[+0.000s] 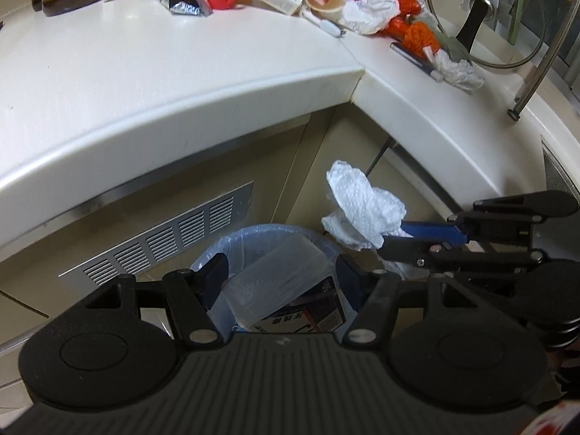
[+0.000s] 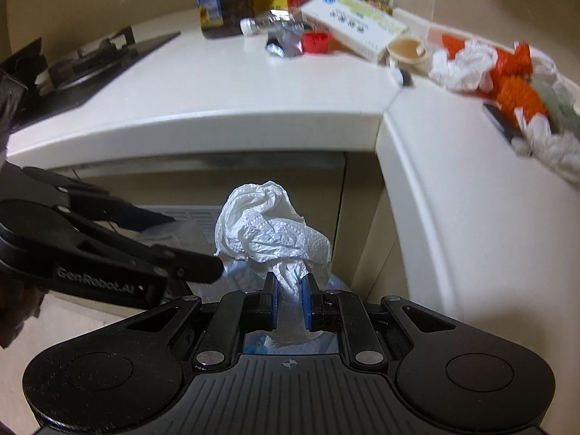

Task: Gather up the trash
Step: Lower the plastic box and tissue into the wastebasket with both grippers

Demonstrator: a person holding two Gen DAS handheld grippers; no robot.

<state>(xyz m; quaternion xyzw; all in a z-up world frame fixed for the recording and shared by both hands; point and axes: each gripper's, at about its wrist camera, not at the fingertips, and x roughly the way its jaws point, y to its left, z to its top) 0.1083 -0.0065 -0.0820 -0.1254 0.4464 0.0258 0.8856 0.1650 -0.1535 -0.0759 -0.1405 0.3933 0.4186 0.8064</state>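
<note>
So there's a white L-shaped countertop (image 1: pixel 152 72) wrapping around an inside corner, and down below that corner sits a round bin with a pale blue plastic liner (image 1: pixel 232 243). A clear plastic container (image 1: pixel 275 282) and a printed box (image 1: pixel 308 319) are already sitting in it. Along the counter's back edge is a long white cardboard box (image 2: pixel 355 21), with crumpled white-and-orange wrappers (image 2: pixel 507 76) toward the right-hand edge. The left gripper (image 1: pixel 279 272) hangs over the bin, fingers about halfway apart around the clear container, though I can't tell if they touch it. The right gripper (image 2: pixel 290 301) is pinched narrow on a crumpled white paper towel (image 2: pixel 268 224), held just above the bin.
</note>
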